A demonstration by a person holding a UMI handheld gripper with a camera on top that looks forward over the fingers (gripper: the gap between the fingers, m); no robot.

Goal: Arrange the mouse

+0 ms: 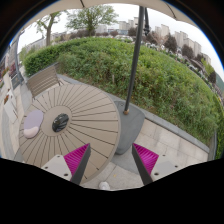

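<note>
A round wooden slatted table stands ahead and to the left of my fingers. A small dark mouse-like object lies near its middle. A pale flat thing lies at the table's left edge; I cannot tell what it is. My gripper is open and empty, well above the paved floor, to the right of the table and apart from the dark object. Its magenta pads show on both fingers, with a wide gap between them.
A parasol pole rises from a grey round base just right of the table. A wooden chair stands behind the table. A hedge and buildings lie beyond. A small whitish thing lies on the paving below.
</note>
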